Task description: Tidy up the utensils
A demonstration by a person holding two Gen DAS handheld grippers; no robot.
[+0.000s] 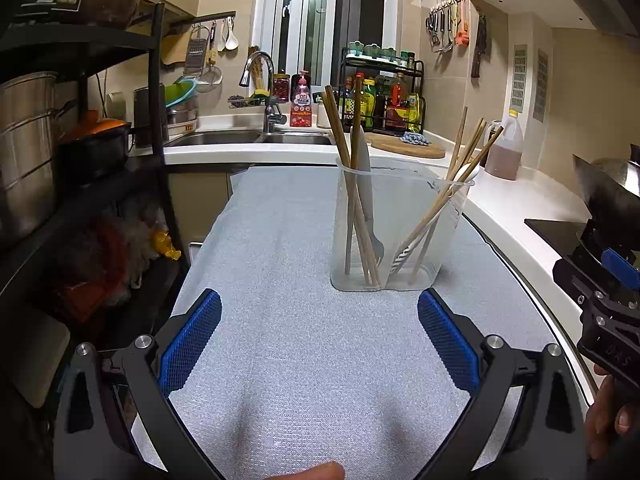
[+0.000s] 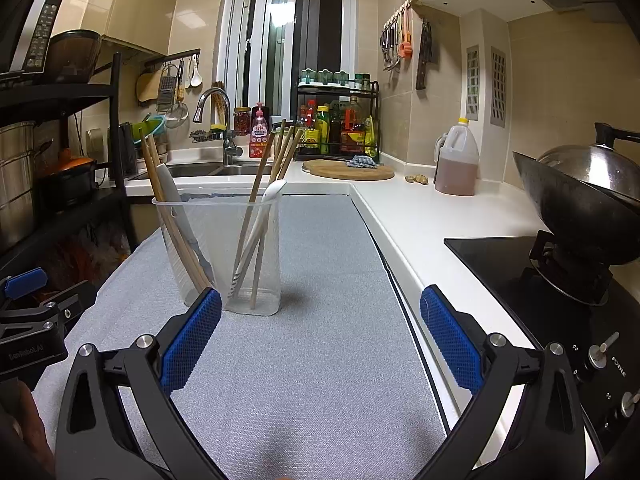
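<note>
A clear plastic two-compartment holder stands on a grey textured mat. Its left compartment holds brown chopsticks and a grey-handled fork. The right compartment holds lighter bamboo chopsticks and a white slotted spoon. My left gripper is open over bare mat, in front of the holder. My right gripper is open too, with its left pad just in front of the holder's base. Neither holds anything.
A white counter runs along the right with an oil jug, a round wooden board and a wok on a black hob. A sink and tap lie behind. A black shelf rack with pots stands left.
</note>
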